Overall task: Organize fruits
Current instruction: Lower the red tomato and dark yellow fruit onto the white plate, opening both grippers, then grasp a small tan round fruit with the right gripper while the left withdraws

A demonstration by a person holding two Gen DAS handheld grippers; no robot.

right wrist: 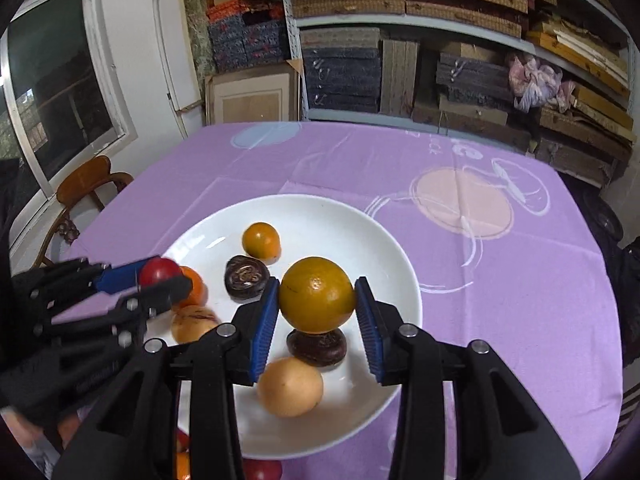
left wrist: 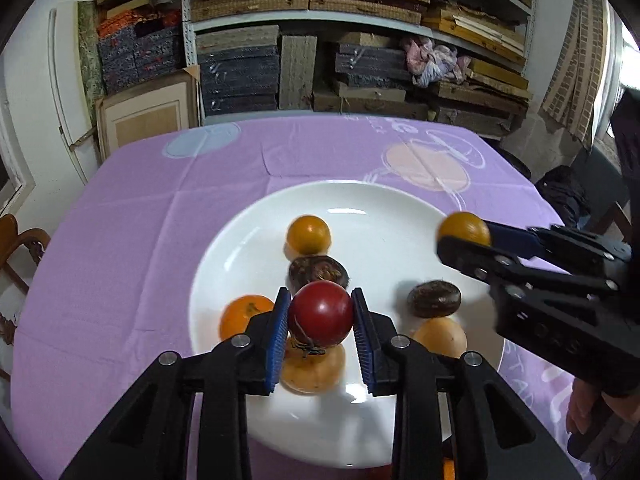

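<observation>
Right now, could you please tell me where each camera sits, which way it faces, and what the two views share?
Left wrist: on the left gripper, looking down along its fingers at the white plate; it holds a red fruit; the right gripper shows at right.
Right wrist: on the right gripper, same downward slant; it holds a yellow-orange fruit; the left gripper shows at left.
Shared: plate, purple tablecloth, shelves.

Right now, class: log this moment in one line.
left gripper: shut on red fruit | right gripper: shut on yellow fruit | both above white plate
</observation>
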